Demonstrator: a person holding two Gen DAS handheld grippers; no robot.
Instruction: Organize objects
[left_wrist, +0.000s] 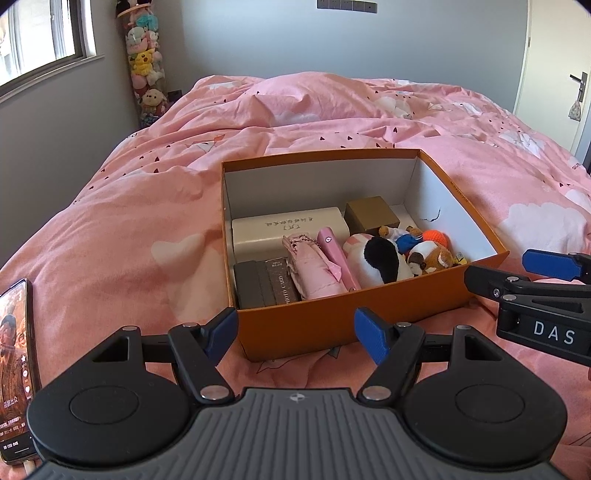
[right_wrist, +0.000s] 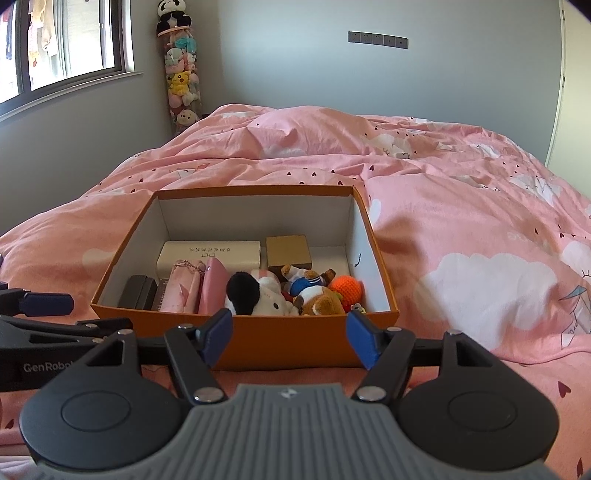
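Both grippers, left gripper (left_wrist: 295, 334) and right gripper (right_wrist: 289, 338), hang wide and empty just near of the orange box (right_wrist: 295, 343), which sits packed on the pink duvet (right_wrist: 461, 206).

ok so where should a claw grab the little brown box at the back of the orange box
Take the small brown box from above, pads on its left and right faces. It sits flat with its top exposed. The cream case lies close on its left and plush toys crowd its front, so a side approach looks blocked; the left pad's gap looks narrow.
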